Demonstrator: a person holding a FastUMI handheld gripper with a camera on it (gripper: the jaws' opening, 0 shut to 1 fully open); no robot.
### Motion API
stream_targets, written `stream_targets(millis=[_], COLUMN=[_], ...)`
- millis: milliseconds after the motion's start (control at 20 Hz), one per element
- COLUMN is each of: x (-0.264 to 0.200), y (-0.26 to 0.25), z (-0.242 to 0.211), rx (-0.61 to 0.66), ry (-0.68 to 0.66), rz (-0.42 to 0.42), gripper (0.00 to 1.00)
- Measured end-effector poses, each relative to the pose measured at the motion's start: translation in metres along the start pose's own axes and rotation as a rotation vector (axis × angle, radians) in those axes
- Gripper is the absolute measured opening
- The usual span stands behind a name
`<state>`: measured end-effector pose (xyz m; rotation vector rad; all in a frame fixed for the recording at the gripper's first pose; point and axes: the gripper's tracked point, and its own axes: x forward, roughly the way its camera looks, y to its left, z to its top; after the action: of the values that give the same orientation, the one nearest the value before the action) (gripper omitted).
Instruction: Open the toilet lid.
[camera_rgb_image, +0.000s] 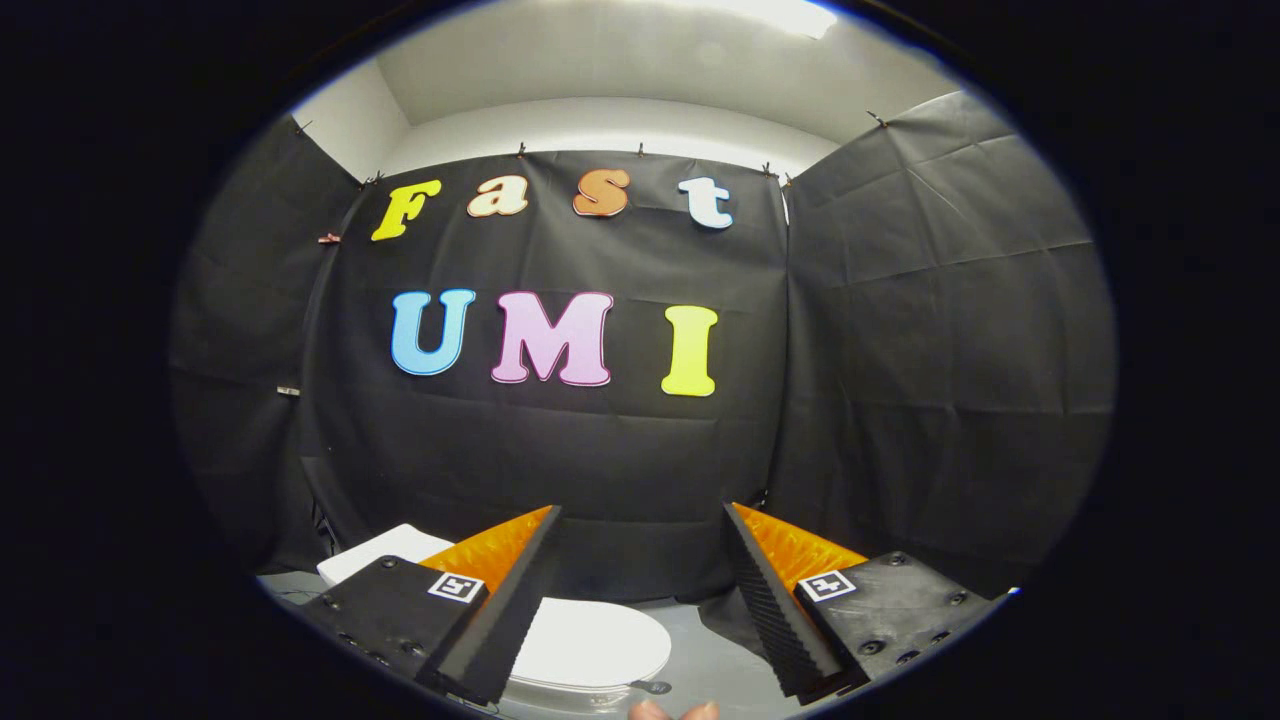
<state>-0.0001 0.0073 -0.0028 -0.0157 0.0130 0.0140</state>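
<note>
- I held the gripper (640, 560) high and level, fingers spread wide with nothing between them — ready for the lid's edge, I judged.
- The lid (590, 640) lay shut on the toilet, low and near, partly behind the left finger.
- The tank (385, 552) sat far left of it.
- Nothing blocked the way — bare floor (715, 655) on the right.

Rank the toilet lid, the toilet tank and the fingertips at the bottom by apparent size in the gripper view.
1. Toilet lid, closed, between the open gripper fingers.
2. Toilet tank, mostly hidden, so unsure.
3. Person's fingertips, barely peeking in.
</note>
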Motion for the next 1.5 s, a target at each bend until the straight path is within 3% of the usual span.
stream_targets(millis=[750,1200,1500], x=[0.005,0.023,0.034], y=[0.005,0.005,0.014], z=[-0.006,-0.038,-0.068], rx=[-0.02,-0.042,-0.011], ry=[-0.005,-0.005,-0.016], rz=[-0.001,-0.006,0.05], gripper=[0.98,0.98,0.98])
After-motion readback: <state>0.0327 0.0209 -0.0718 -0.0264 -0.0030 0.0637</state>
